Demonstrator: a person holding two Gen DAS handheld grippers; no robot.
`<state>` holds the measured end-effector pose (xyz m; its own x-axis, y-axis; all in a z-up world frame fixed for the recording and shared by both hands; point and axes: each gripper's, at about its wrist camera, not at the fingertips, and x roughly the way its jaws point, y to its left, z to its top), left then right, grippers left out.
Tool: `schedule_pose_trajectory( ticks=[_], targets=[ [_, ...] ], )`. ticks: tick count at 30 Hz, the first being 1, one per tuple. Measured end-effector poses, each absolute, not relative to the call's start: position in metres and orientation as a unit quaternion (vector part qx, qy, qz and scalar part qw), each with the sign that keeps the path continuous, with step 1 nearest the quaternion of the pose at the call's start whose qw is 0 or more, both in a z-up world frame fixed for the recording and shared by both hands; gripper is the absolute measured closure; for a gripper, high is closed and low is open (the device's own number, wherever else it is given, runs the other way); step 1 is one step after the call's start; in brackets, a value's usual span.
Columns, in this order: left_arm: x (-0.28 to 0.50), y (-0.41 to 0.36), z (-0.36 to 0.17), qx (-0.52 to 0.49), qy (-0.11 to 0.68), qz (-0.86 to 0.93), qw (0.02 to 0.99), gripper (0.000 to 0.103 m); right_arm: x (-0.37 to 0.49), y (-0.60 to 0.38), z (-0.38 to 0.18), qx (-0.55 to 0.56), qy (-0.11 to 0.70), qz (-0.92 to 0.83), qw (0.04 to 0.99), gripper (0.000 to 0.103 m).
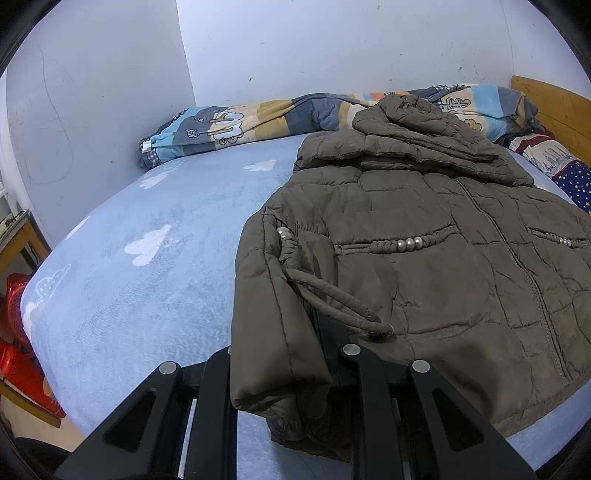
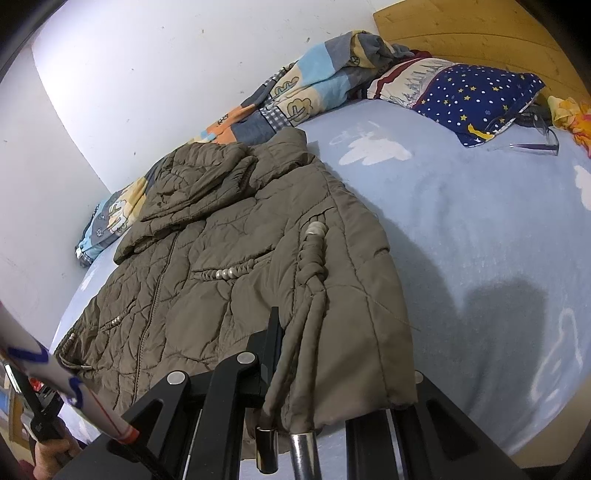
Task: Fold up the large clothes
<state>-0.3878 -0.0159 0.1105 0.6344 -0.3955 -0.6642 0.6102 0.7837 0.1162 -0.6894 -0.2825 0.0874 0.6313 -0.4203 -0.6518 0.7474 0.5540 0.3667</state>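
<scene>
A brown quilted jacket (image 1: 424, 258) (image 2: 221, 258) lies front up on the light blue bed sheet (image 1: 129, 277) (image 2: 480, 221), its hood (image 1: 417, 136) (image 2: 199, 177) folded down over the chest. My left gripper (image 1: 295, 354) is shut on the jacket's left bottom edge, and fabric drapes over its fingers. On the opposite bottom corner my right gripper (image 2: 325, 354) is shut too; one black finger (image 2: 275, 332) shows and the other is hidden under the cloth. Drawstring cords (image 1: 332, 295) (image 2: 314, 295) hang from the hem, their metal tips (image 2: 303, 450) dangling at the right gripper.
A patterned quilt (image 1: 258, 118) (image 2: 314, 81) is bunched along the wall. A star-print pillow (image 2: 480, 96) and glasses (image 2: 535, 140) lie by the wooden headboard (image 2: 461, 29). A red stool (image 1: 18, 332) stands beside the bed. A person's hand (image 2: 48, 454) holds the left gripper's handle.
</scene>
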Motion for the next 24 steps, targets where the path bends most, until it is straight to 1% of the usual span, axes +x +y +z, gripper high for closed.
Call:
schedule_pose_trajectory(
  ticks=[15, 24],
  targets=[
    [-0.390, -0.007, 0.121, 0.146, 0.314, -0.288, 0.893, 0.086, -0.699, -0.278, 0.098, 0.330, 0.225, -0.325, 0.857, 0.091],
    [-0.387, -0.008, 0.119, 0.147, 0.315, -0.289, 0.892, 0.086, -0.701, -0.284, 0.096, 0.341, 0.223, -0.318, 0.856, 0.091]
  ],
)
